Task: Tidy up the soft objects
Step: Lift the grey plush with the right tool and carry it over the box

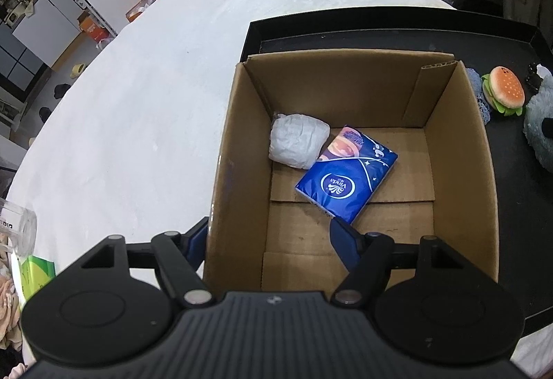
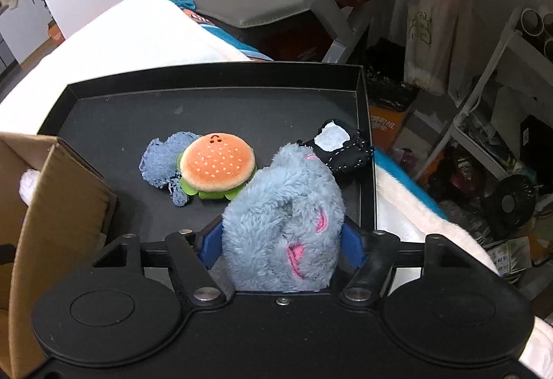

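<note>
The right gripper (image 2: 282,240) has its fingers pressed into a fluffy blue plush toy (image 2: 281,220) over the black tray (image 2: 214,73) — the picking-up step, I'd say. The left gripper (image 1: 273,237) hangs wide apart and empty, straddling the near wall of the cardboard box (image 1: 459,150), where a tissue pack (image 1: 345,176) and white bundle (image 1: 299,140) lie. Next the toy needs carrying leftward into the box — a burger plush (image 2: 217,166) waits on the tray.

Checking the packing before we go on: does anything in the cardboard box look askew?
Only slightly: the blue Vinda tissue pack lies diagonally on the cardboard box floor, one corner against the white wrapped bundle.
</note>
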Demonstrator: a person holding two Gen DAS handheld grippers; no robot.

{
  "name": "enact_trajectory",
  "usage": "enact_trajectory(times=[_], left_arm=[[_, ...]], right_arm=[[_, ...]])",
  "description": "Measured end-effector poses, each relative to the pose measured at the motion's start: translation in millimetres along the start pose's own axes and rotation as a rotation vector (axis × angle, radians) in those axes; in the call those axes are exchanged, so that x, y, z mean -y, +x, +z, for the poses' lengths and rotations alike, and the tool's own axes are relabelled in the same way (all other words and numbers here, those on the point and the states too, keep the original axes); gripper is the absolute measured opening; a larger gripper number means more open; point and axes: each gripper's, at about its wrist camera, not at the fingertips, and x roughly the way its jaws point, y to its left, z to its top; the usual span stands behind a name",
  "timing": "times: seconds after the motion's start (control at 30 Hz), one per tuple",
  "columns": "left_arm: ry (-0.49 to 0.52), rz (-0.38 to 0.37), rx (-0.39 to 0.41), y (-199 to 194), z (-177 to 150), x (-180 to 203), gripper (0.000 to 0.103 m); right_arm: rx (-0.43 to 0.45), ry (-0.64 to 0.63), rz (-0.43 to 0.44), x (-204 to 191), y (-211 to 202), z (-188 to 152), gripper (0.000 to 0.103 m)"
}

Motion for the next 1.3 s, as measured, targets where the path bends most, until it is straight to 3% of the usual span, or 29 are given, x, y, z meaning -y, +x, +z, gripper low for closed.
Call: enact_trajectory(times=[0.43, 1.3], left_arm=[[-0.018, -0.05, -0.007, -5, -4, -12, 0.072], [-0.072, -0.182, 0.026, -10, -31, -50, 0.068]], right_arm=[[0.03, -0.039, 0.002, -11, -34, 5, 0.065], [0.098, -0.17, 0.074, -124, -100, 26, 0.065]])
